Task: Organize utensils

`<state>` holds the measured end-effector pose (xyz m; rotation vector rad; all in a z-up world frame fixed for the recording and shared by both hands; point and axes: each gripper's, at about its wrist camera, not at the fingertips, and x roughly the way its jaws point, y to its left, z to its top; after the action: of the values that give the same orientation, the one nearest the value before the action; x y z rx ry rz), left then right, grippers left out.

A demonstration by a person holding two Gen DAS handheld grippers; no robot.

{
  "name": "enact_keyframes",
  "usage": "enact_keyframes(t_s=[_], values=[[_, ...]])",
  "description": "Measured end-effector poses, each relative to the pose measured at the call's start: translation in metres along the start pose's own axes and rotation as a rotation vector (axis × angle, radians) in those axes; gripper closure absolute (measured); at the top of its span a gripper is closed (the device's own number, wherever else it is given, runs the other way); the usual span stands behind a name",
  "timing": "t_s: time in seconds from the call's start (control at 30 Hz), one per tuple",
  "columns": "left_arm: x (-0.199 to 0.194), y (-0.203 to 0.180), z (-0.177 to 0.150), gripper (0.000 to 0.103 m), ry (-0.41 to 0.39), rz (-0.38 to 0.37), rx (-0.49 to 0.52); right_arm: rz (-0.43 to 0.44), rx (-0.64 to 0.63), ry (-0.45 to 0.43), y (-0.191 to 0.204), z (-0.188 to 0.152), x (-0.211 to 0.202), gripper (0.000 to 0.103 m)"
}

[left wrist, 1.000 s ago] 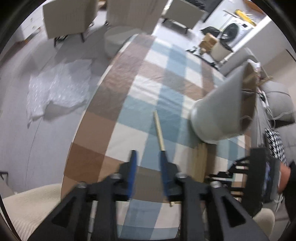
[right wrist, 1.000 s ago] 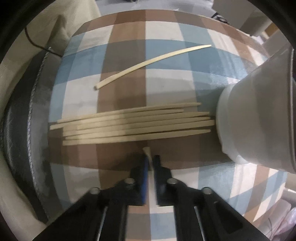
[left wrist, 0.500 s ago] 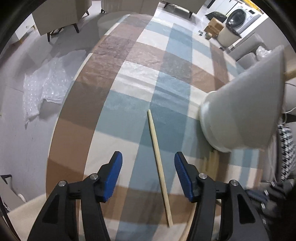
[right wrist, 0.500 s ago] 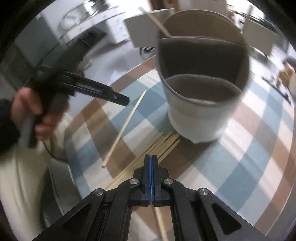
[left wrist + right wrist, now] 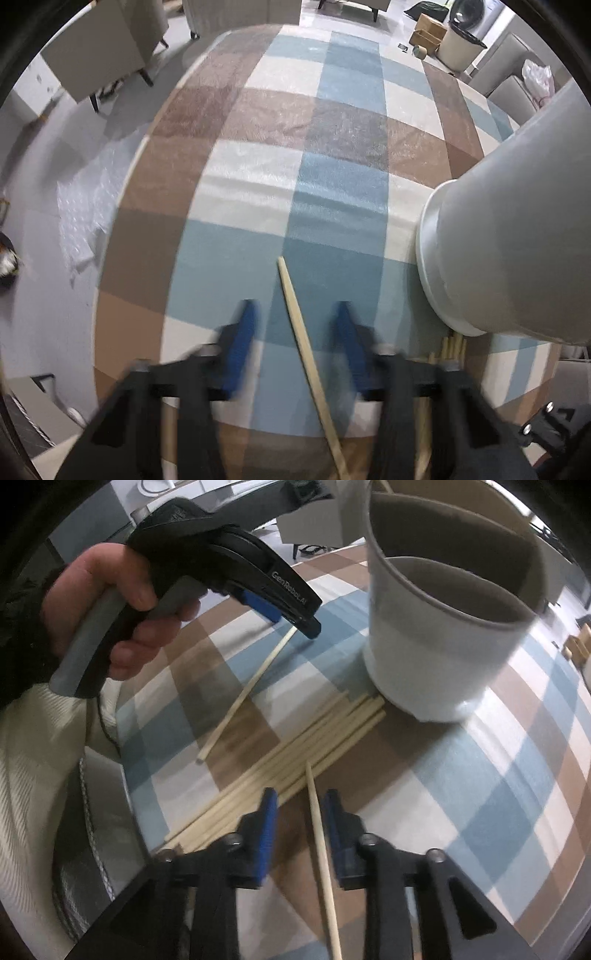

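A grey divided utensil holder (image 5: 443, 627) stands on the checked tablecloth; it also shows at the right of the left wrist view (image 5: 517, 251). My left gripper (image 5: 295, 325) is open, its blue pads astride a single chopstick (image 5: 295, 317) lying on the cloth. The same chopstick (image 5: 247, 690) and the left gripper (image 5: 306, 627) show in the right wrist view. My right gripper (image 5: 299, 812) is open with a loose chopstick (image 5: 317, 834) between its pads. Several chopsticks (image 5: 295, 746) lie side by side next to the holder's base.
The round table's edge (image 5: 107, 258) runs on the left, with bubble wrap (image 5: 81, 206) and chairs (image 5: 103, 55) on the floor beyond. A cream cushion (image 5: 44, 775) and a dark seat edge lie left of the table.
My right gripper has opened; the chopstick it pinched now lies loose between its pads. My left gripper has moved forward along the single chopstick, still open.
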<state>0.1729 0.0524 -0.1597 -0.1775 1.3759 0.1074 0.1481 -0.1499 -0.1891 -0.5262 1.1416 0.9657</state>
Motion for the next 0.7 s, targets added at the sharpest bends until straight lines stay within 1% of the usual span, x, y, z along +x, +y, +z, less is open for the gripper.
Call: enact_keyframes(t_s=[0.03,0.1,0.13,0.23,0.27,0.37,0.4,0.43,0.5,0.7], values=[[-0.001,0.001,-0.001,0.087,-0.003,0.008,-0.003,-0.008,-0.010,0.011,0.000,0.005,0.005,0.075],[-0.002,0.009,-0.003,0.096,-0.011,-0.012,-0.021,-0.008,-0.016,0.022,0.007,0.009,0.021,0.075],[-0.002,0.012,-0.004,0.100,-0.013,-0.006,-0.025,-0.005,-0.019,0.042,0.008,0.013,0.028,0.075],[-0.002,0.019,-0.008,0.101,-0.017,-0.020,-0.032,-0.032,-0.035,0.090,0.013,0.019,0.041,0.076],[-0.004,0.014,-0.007,0.102,-0.019,-0.024,-0.032,-0.031,-0.030,0.102,0.013,0.020,0.043,0.077],[-0.007,0.018,-0.007,0.102,-0.029,-0.045,-0.046,-0.016,0.021,0.092,0.010,0.021,0.046,0.098],[-0.009,0.017,-0.007,0.102,-0.035,-0.047,-0.055,-0.016,0.037,0.090,0.008,0.021,0.046,0.100],[-0.007,0.010,-0.001,0.102,-0.041,-0.050,-0.061,-0.007,0.067,0.080,0.005,0.019,0.046,0.100],[-0.013,0.010,-0.001,0.102,-0.061,-0.059,-0.067,0.012,0.109,0.052,0.000,0.016,0.041,0.100],[-0.034,0.004,-0.005,0.102,-0.139,-0.072,-0.059,0.002,0.230,-0.083,-0.009,0.003,0.010,0.100]])
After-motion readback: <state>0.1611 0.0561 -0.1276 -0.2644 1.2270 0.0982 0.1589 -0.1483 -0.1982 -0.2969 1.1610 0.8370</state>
